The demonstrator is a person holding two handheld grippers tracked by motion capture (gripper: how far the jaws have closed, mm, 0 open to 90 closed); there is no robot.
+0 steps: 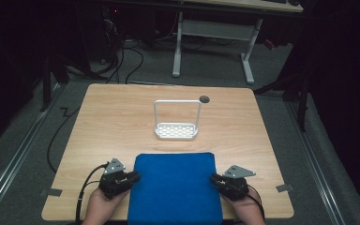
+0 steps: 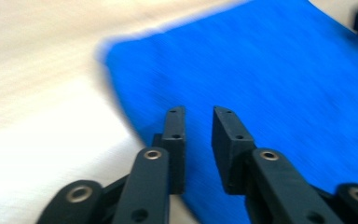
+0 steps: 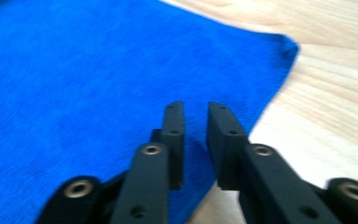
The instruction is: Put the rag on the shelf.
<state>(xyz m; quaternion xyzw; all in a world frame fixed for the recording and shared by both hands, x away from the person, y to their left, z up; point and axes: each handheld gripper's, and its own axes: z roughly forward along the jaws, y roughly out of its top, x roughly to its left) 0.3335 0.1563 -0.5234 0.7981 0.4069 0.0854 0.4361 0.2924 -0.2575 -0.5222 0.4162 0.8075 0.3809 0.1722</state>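
Observation:
A blue cloth (image 1: pixel 173 187) lies flat on the wooden table (image 1: pixel 117 117), at its near edge. My left gripper (image 1: pixel 133 177) sits at the cloth's left edge, held in a hand. In the left gripper view its jaws (image 2: pixel 199 112) stand a little apart above the edge of the cloth (image 2: pixel 270 70), with nothing between them. My right gripper (image 1: pixel 214 178) sits at the cloth's right edge. Its jaws (image 3: pixel 196 106) are also slightly apart over the cloth (image 3: pixel 74 70), with nothing pinched between them.
A white wire rack (image 1: pixel 176 131) with a tall handle stands mid-table behind the cloth. A round cable hole (image 1: pixel 204 99) lies behind it. A desk frame (image 1: pixel 211 42) and cables are on the floor beyond the table.

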